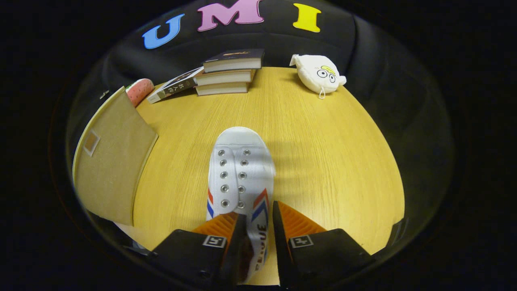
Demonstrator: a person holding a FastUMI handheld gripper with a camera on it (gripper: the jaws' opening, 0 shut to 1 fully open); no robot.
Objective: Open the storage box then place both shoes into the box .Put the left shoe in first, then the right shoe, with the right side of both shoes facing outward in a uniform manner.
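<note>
One white shoe (241, 169) is sitting pinched at its heel end between the two orange fingers (299, 224) of the gripper (258, 220), toe pointing toward the books (228, 72) at upper centre. The storage box (111, 161) is standing at left of frame, flap raised. Risk: the grip is holding the collar only, so the toe may sag or twist, spoiling the required facing on entry over the bench (323, 161).

Wooden tabletop (323, 161), light yellow grain, lying under soft shadow bands. Black cloth wall (363, 44) hanging behind. Stack of books (228, 72) sitting at far edge, one leaning book (175, 85) beside; white plush toy (317, 74) resting opposite.
</note>
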